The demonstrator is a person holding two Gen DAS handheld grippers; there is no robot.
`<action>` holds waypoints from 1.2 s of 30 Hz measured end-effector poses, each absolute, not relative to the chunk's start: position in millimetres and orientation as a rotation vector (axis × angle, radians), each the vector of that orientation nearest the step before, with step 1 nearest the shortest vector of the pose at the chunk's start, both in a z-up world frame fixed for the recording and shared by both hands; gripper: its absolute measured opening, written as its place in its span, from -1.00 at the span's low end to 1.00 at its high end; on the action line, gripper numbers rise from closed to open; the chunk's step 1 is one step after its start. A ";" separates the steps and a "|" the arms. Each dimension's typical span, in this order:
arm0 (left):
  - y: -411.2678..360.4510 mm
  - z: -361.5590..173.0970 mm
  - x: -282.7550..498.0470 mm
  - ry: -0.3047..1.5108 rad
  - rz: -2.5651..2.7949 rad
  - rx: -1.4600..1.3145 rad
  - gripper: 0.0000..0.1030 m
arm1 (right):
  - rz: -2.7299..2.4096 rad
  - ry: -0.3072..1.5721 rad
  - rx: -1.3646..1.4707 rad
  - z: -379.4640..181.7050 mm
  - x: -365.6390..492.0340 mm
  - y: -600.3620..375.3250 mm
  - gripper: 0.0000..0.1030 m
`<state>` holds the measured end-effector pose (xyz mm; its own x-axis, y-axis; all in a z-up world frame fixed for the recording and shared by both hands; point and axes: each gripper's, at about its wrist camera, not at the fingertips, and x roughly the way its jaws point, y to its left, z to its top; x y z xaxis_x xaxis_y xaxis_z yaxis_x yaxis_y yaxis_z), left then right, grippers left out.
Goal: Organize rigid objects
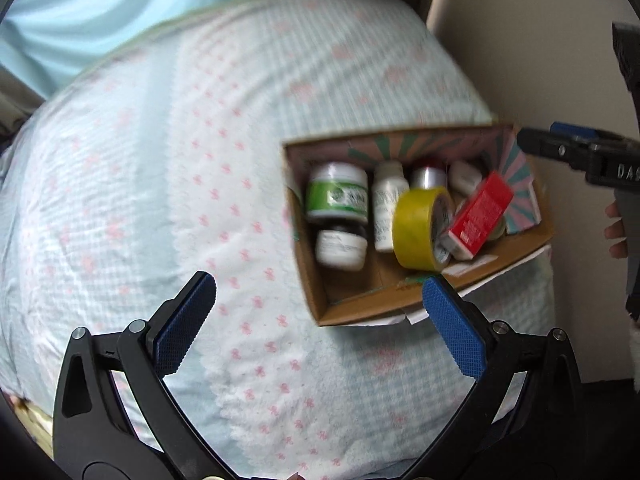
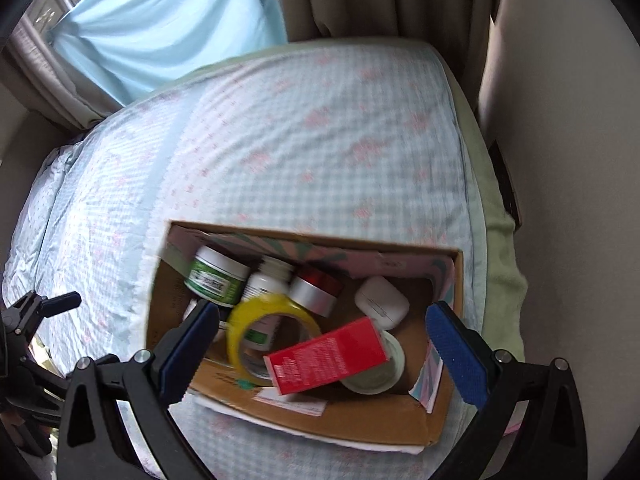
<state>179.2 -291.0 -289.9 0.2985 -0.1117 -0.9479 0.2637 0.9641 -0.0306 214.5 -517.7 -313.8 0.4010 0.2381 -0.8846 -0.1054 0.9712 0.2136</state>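
Your right gripper (image 2: 322, 344) is spread wide, holding nothing, hovering right over the box (image 2: 360, 426). Left gripper (image 1: 320, 324) is also wide open and empty, above the bedsheet (image 1: 120, 200), with the box at its 2 o'clock. Everything visible is already in the box: yellow tape roll (image 2: 272, 328), red carton (image 2: 328, 354), green-label jar (image 2: 216, 276), white bottle (image 2: 266, 280), silver-lidded jar (image 2: 316, 292), white case (image 2: 382, 300). Risks, my read: the carton leans on the tape, so nudging either topples both; the box sits near the bed's right edge, so a push toward 3 o'clock could tip it off.
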 end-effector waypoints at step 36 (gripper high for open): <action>-93.8 4.8 27.1 0.551 -0.140 -0.013 0.99 | 0.000 0.587 0.075 -29.8 16.0 -320.0 1.00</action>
